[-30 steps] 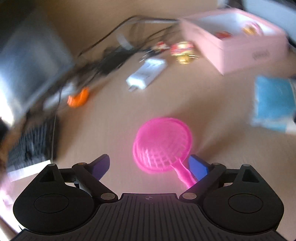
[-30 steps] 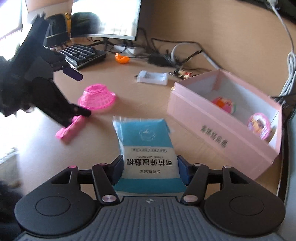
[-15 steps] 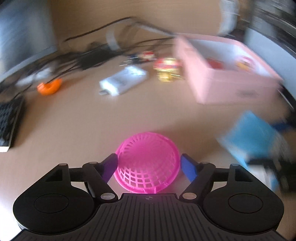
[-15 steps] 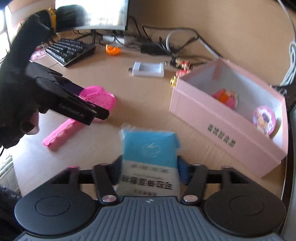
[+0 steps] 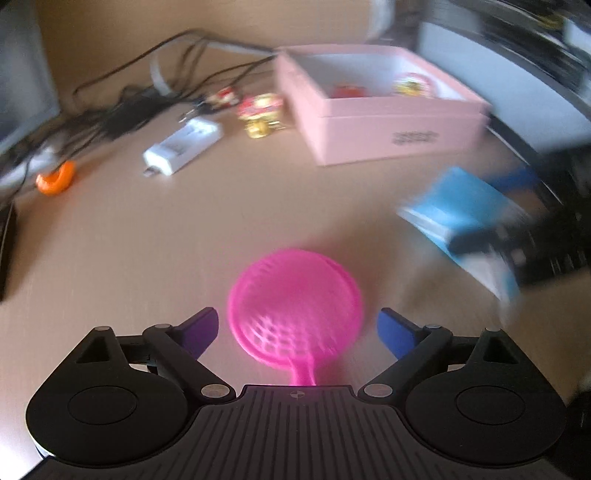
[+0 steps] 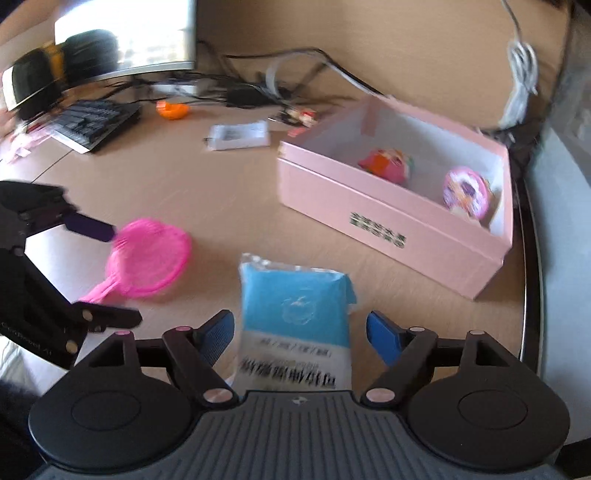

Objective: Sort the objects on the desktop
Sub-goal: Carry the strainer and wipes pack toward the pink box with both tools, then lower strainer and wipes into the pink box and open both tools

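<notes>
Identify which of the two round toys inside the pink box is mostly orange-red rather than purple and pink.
The orange-red toy nearer the middle of the pink box. The other round toy stands at the box's right end, purple and pink.

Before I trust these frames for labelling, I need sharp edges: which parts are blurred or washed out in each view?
Left wrist view: motion blur smears the blue packet and the right edge; the pink strainer is soft; the pink box is clearer. Right wrist view: the packet's print is smeared, the monitor is blown out by glare, the strainer is blurred.
</notes>
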`<state>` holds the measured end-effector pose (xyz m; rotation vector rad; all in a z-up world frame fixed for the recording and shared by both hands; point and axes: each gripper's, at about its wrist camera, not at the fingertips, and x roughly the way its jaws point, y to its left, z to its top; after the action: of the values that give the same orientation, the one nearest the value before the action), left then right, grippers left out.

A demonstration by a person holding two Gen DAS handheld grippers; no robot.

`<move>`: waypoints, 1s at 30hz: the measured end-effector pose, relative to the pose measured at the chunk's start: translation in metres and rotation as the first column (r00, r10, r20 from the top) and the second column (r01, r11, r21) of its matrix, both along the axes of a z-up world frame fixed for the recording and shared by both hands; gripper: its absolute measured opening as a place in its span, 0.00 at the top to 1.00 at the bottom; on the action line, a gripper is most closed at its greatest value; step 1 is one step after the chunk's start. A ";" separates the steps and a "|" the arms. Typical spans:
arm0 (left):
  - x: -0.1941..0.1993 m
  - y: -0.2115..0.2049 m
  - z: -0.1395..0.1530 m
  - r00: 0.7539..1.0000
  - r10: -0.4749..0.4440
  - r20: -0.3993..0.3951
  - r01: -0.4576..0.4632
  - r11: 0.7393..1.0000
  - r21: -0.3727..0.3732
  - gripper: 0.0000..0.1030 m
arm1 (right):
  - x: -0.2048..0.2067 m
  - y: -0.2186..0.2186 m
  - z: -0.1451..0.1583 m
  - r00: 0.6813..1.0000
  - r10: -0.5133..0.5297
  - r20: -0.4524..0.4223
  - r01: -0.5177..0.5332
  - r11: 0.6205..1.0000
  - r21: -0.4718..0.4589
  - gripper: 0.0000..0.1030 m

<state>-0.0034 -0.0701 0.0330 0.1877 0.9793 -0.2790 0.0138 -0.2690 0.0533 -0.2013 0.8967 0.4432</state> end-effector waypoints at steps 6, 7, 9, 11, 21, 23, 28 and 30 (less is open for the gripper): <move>0.004 -0.001 0.008 0.996 -0.094 -0.013 0.094 0.996 -0.014 0.16 | 0.005 0.002 -0.001 0.986 -0.087 -0.142 0.090 0.996 0.014 0.49; 0.003 0.000 0.019 0.992 -0.130 0.002 0.130 0.991 -0.026 0.16 | 0.003 -0.001 0.007 0.986 -0.090 -0.137 0.094 0.995 0.023 0.49; 0.008 -0.001 0.050 0.977 -0.202 0.062 0.206 0.977 -0.061 0.16 | -0.006 -0.007 0.039 0.993 -0.100 -0.066 0.101 0.995 0.017 0.49; 0.020 -0.007 0.086 0.951 -0.249 0.184 0.264 0.963 -0.060 0.16 | -0.014 -0.013 0.083 0.992 -0.121 0.047 0.120 0.993 0.024 0.49; 0.146 -0.088 0.177 0.912 -0.204 0.356 0.296 0.928 -0.225 0.13 | -0.047 -0.033 0.188 0.907 -0.172 0.385 0.169 0.985 0.042 0.49; 0.161 -0.103 0.171 0.914 -0.236 0.329 0.316 0.924 -0.216 0.06 | -0.043 -0.036 0.171 0.917 -0.181 0.354 0.178 0.983 0.042 0.49; 0.159 -0.089 0.159 0.943 -0.177 0.282 0.227 0.961 -0.156 0.06 | -0.023 -0.049 0.135 0.945 -0.242 0.219 0.224 0.969 0.104 0.49; 0.146 -0.063 0.154 0.949 -0.134 0.285 0.178 0.974 -0.137 0.04 | -0.016 -0.050 0.125 0.949 -0.246 0.198 0.226 0.967 0.118 0.49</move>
<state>0.1421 -0.1330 0.1865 0.1518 0.6631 -0.4640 -0.0023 -0.3191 0.1786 -0.0515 0.6786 0.2345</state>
